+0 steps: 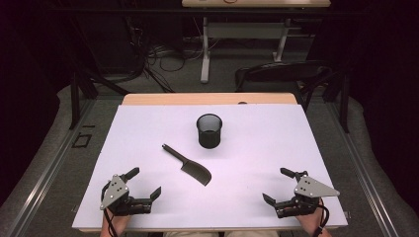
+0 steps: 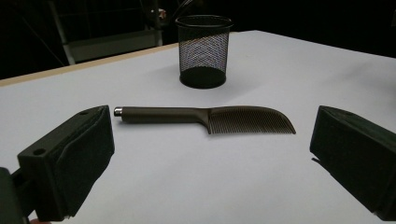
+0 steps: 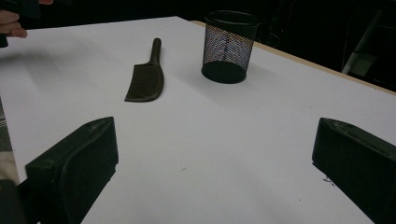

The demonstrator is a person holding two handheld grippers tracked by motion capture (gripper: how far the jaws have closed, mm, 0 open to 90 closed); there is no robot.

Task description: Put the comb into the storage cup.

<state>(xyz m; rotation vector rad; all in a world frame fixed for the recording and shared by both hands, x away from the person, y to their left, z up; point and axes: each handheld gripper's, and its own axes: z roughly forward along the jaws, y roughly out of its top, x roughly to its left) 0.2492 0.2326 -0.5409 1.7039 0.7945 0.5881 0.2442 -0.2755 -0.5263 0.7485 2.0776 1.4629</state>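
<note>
Dark comb [image 1: 188,165] flat at mid-desk [image 1: 257,197], just before the upright mesh pen cup [image 1: 209,130]. Left gripper [image 1: 146,183] and right gripper [image 1: 276,185]: fingers spread, empty, path to comb unobstructed.

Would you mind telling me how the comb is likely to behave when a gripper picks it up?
The comb looks like stiff plastic, so probably rigid and light. Lying flat, it shouldn't roll. Its thin handle might slip or pivot between pads.

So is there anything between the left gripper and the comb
Nothing visible. The left gripper sits open near the table's front edge, with bare surface between it and the comb. The cup stands beyond the comb.
</note>
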